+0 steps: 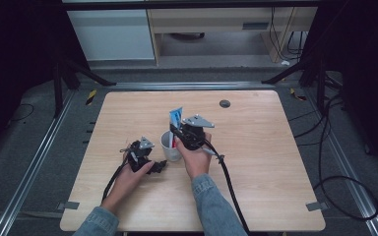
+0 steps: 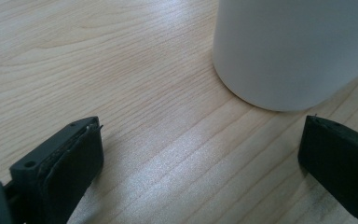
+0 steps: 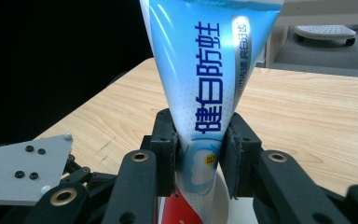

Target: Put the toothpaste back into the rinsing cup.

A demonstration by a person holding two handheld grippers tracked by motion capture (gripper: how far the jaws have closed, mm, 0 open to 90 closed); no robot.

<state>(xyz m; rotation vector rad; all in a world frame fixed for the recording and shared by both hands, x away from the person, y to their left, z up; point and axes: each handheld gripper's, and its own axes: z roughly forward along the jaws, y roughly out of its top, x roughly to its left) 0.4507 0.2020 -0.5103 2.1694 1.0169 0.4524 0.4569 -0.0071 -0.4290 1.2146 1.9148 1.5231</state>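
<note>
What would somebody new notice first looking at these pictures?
Most striking is the blue toothpaste tube, standing upright near the middle of the wooden table with its lower end in a white cup, pinched by the right tool. Beside the cup, toward the person's left, the left tool rests low on the table with its jaws apart and nothing between them.

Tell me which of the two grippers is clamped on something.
The right gripper: its pads pinch the blue toothpaste tube above the white cup. The left gripper stands open beside that cup.
</note>
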